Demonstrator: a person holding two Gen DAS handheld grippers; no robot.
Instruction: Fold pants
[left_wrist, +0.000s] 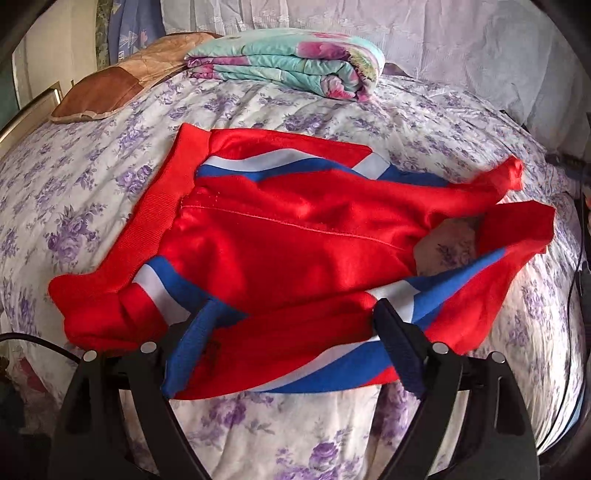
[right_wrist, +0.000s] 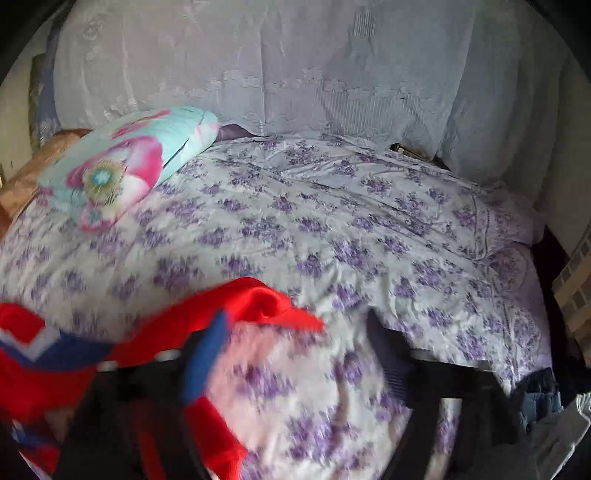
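Left tongs (left_wrist: 295, 332): jaws spread wide apart, a fold of the pants (left_wrist: 288, 236) lying between them, the cloth draped over the near edge; neither pad presses cloth against the other. Blue pad on the left finger (left_wrist: 195, 347), dark pad on the right finger (left_wrist: 399, 350), both touching fabric at the pants' near hem.

Right tongs (right_wrist: 295, 350): jaws also apart, view motion-blurred. Left finger (right_wrist: 205, 354) sits against a red flap of the pants (right_wrist: 251, 299); right finger (right_wrist: 388, 354) is over bare bedspread, well clear of the cloth. Not clamped on anything as far as the blur allows.

Pants: red with blue and white side stripes, lying crumpled on the bed (left_wrist: 92, 192), roughly folded across. Ribbed red waistband (left_wrist: 159, 206) at the left in the left wrist view, leg ends bunched off to the right, one leg looped so a patch of bedspread shows through. In the right wrist view only the edge of the pants shows, lower left.

Bed: white cover with purple flower print, wrinkled. Folded floral quilt (left_wrist: 288, 62), teal and pink, sits at the far side, apart from the pants. Brown pillow (left_wrist: 114, 81) just beside it to the left. Pale lace curtain (right_wrist: 295, 66) behind the bed. Dark clothing heap (right_wrist: 543, 398) at the right edge of the right wrist view, details unclear.
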